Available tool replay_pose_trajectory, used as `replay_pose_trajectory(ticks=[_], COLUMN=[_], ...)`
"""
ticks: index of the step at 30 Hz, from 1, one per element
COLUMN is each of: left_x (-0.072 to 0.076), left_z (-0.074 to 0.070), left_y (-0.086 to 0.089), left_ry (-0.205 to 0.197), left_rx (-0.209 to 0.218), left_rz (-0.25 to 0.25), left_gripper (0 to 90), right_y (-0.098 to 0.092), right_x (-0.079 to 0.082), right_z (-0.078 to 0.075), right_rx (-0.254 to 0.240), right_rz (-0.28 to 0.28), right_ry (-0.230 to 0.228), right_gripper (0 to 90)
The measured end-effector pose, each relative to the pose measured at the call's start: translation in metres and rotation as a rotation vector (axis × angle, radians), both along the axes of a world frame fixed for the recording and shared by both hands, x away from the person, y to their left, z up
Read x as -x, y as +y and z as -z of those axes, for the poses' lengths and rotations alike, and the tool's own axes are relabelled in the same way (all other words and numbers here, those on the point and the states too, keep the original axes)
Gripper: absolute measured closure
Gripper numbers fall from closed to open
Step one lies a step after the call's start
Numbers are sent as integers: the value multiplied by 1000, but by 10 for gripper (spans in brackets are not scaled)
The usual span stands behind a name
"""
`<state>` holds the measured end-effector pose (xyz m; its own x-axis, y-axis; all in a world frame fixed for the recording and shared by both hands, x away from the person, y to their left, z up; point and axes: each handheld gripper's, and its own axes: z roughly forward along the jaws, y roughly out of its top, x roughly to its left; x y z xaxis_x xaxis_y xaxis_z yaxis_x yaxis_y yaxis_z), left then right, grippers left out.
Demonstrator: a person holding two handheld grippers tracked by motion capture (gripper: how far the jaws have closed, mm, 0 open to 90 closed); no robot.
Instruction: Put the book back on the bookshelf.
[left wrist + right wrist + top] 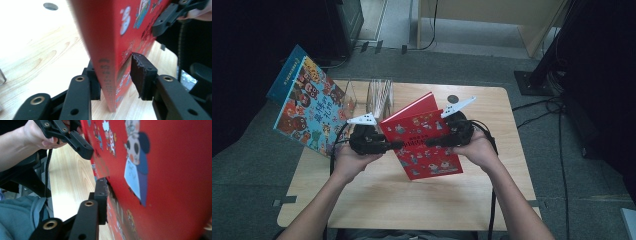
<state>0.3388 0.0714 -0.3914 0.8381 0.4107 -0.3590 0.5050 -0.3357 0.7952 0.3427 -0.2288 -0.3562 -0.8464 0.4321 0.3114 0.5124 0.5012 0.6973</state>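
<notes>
A red picture book (424, 140) stands tilted over the middle of the wooden table (412, 200), with a gripper on each side of it. My left gripper (394, 145) comes in from the left and has the book's spine edge (107, 37) between its jaws. One of its pads (141, 75) lies against the cover, and the other is behind the spine. My right gripper (433, 141) reaches in from the right. Its near finger (101, 195) stands a sliver off the red cover (175, 182), and its far finger is hidden behind the book.
A blue picture book (307, 102) leans upright at the table's far left corner, beside a clear plastic rack (379, 95). A round hole (453, 99) sits near the far edge. Dark equipment and cables lie on the floor around the table.
</notes>
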Motion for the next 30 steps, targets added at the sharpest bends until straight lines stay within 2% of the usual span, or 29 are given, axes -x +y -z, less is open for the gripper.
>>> replay_pose_trajectory(ticks=[1, 4, 5, 6, 11, 15, 18, 22, 30], left_x=[1, 3, 5, 5, 5, 6, 6, 5, 3], left_z=[-2, -9, -11, -11, -15, -22, -23, -23, -25], left_y=[0, 0, -1, -2, -3, -4, -4, -8, -7], left_ry=[-12, -70, -109, -114, -126, -167, -172, -174, -155], left_rx=[0, -49, -93, -99, -110, -144, -145, -174, -200], left_rz=[7, 21, 16, 21, 51, 68, 85, 105, 143], left_gripper=[666, 702, 713, 722, 744, 745, 751, 754, 757], right_y=[-1, -5, -8, -12, -14, -14, -14, -14, -19], right_x=[-1, -1, -2, -2, -3, -1, 0, 1, 3], right_z=[0, -1, -1, -1, 6, 6, 4, 6, 8], right_rx=[2, 1, 9, 14, 9, 5, 16, 51, 34], right_rz=[6, 33, 56, 93, 108, 110, 114, 114, 125], right_ry=[-4, -15, -23, -40, -38, -55, -65, -63, -66], right_gripper=[698, 645, 633, 621, 584, 577, 566, 551, 538])
